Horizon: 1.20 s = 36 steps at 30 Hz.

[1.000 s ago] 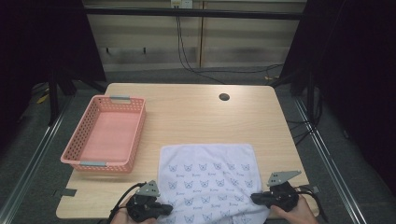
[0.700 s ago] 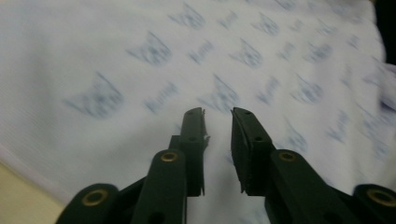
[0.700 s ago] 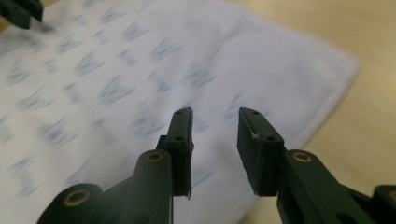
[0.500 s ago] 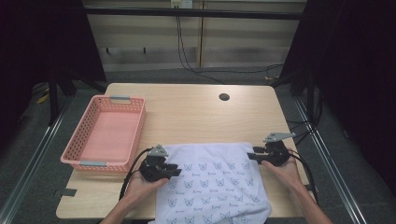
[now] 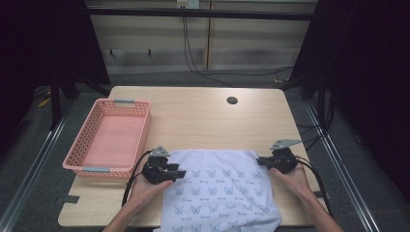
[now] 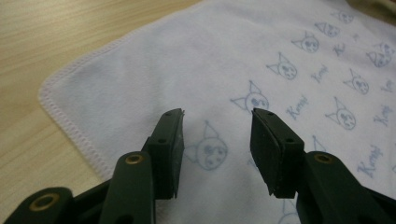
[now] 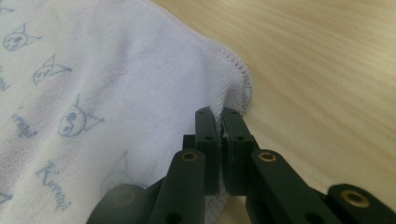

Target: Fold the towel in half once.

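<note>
Black tongs [image 5: 180, 173], brass screws, grey three-cornered plates, trailing black cables

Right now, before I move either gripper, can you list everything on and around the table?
White cotton cloth with blue cat-face print: one, near edge of the table, hanging over it.
Pink plastic lattice basket: one, empty, left side of the table.
Light wooden table: one, with a dark round hole near its far right.
Black cables: several, on the floor beyond the table.
Left gripper: black, jaws apart above the cloth's left corner, just been opening, nothing pinched.
Right gripper: black, shut on the cloth's right corner hem.
Forearms and hands: two, from the bottom edge.
</note>
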Tool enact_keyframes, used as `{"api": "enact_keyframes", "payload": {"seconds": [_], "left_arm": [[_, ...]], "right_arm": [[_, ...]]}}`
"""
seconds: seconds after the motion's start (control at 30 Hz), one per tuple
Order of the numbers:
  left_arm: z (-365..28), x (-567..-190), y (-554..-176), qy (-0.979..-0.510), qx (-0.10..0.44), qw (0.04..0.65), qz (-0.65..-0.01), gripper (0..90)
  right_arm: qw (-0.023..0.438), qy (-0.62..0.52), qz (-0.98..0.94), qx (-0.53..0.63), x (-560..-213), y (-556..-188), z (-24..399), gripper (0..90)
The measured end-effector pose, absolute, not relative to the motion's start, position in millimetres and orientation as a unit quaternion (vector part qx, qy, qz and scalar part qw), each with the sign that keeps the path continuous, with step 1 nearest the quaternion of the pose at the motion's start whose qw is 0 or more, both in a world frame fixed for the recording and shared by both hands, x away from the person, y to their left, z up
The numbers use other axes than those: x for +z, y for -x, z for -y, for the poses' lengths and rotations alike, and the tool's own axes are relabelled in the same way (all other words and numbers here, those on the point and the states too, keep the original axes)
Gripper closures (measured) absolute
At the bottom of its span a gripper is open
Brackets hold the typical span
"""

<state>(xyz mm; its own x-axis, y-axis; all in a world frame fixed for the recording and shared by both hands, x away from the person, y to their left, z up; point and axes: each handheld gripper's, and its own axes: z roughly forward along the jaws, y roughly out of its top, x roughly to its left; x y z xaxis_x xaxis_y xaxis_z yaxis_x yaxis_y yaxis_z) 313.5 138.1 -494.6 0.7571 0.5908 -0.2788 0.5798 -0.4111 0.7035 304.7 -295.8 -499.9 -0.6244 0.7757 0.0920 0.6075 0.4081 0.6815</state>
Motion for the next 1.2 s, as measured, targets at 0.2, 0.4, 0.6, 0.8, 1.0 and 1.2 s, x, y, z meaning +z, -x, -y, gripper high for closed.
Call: {"api": "enact_keyframes", "payload": {"seconds": [0.2, 0.4, 0.6, 0.8, 1.0, 1.2], "left_arm": [[-134, -498, -321, -0.841, 0.016, 0.409, -0.353, 49.6], [-130, -500, -336, -0.83, 0.043, 0.415, -0.37, 44.8], [-129, -503, -334, -0.84, 0.056, 0.406, -0.355, 54.8], [-128, -501, -324, -0.861, 0.025, 0.391, -0.325, 83.8], [-132, -499, -323, -0.855, 0.003, 0.4, -0.329, 87.8], [-139, -480, -326, -0.828, -0.008, 0.453, -0.331, 87.9]], "right_arm": [[0.106, -0.418, -0.829, 0.356, -499, -284, 312, 88.3], [0.102, -0.423, -0.824, 0.363, -501, -278, 319, 88.2], [0.099, -0.428, -0.82, 0.367, -501, -281, 318, 88.0], [0.087, -0.424, -0.821, 0.373, -502, -284, 311, 88.1], [0.076, -0.428, -0.809, 0.396, -497, -286, 311, 88.2], [0.082, -0.436, -0.777, 0.446, -478, -291, 322, 88.3]]}}
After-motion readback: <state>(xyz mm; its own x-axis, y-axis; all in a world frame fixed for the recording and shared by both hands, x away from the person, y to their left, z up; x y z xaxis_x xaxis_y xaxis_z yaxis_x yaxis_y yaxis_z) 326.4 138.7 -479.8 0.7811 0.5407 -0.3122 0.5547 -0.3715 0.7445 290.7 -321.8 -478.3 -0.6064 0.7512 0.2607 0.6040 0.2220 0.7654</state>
